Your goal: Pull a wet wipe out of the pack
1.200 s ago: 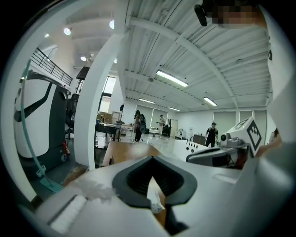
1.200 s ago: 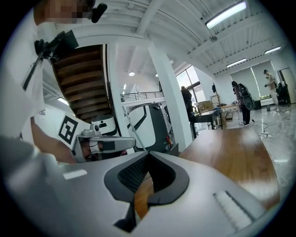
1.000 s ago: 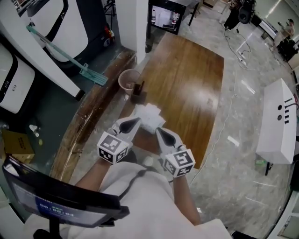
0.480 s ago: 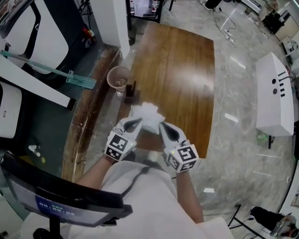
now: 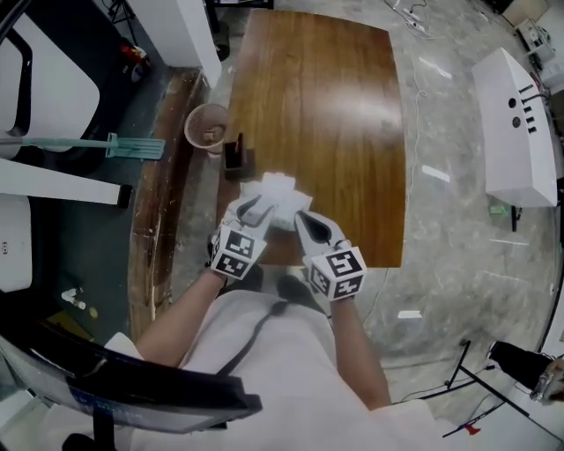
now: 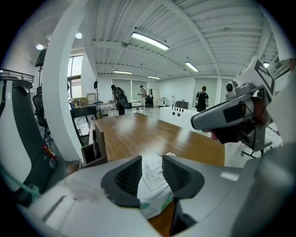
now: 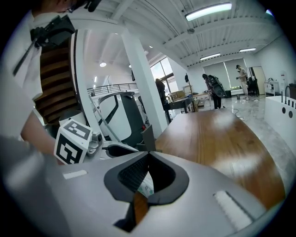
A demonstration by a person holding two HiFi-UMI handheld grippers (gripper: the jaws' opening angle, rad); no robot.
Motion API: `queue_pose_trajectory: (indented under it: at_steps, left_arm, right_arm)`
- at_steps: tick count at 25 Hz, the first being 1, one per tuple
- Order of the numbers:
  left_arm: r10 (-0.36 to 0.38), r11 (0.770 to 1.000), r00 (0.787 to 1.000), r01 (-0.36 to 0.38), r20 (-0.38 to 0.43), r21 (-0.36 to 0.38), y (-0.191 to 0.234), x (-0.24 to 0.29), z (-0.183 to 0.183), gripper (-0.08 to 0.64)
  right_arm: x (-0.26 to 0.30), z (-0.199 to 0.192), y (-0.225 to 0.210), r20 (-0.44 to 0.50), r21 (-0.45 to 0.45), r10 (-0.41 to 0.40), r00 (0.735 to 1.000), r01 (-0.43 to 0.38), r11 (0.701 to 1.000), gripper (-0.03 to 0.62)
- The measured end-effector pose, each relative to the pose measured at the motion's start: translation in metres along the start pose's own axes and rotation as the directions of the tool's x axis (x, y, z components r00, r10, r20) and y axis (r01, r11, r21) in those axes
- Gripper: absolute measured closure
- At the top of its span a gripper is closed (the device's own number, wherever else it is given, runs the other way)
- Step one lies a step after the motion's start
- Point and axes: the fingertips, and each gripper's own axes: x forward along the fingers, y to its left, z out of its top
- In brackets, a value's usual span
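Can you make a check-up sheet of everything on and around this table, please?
Surface: wooden table, brown and glossy.
Job's things: wipe pack near the front edge.
Clutter: cup; dark holder beside it.
Grippers: left gripper opening, pack between its jaws; right gripper shut on the pack's edge, it seems.
Cables: floor cable beyond the table.
Surroundings: green mop; white cabinet.

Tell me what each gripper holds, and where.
The right gripper pinches the wipe pack by a thin edge. The left gripper has fingers opening, the pack between them, not gripped.
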Motion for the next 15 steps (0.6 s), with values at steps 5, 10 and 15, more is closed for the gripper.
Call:
queue_pose_trajectory:
  at_steps: [5,10,15]
  left_arm:
    - [-0.018,1.0,0.999,0.018,-0.026,-0.007,0.003,0.014,-0.007,0.415]
    - [-0.007,1.0,1.0,0.007,-0.016,-0.01,0.007,0.015,-0.007,0.532]
    - [0.02,0.998,1.0,-0.021,-0.007,-0.057,0.02,0.01,-0.006,0.555]
  right_arm:
    - [0.01,-0.009,-0.006,-0.028,0.016,-0.027,0.999,0.028,0.999,0.586]
    - [0.02,-0.015,-0.009,-0.065,0.002,-0.034,0.997,0.034,0.999,0.586]
    - [0.035,-0.026,-0.009,-0.123,-0.03,-0.032,0.992,0.028,0.999,0.586]
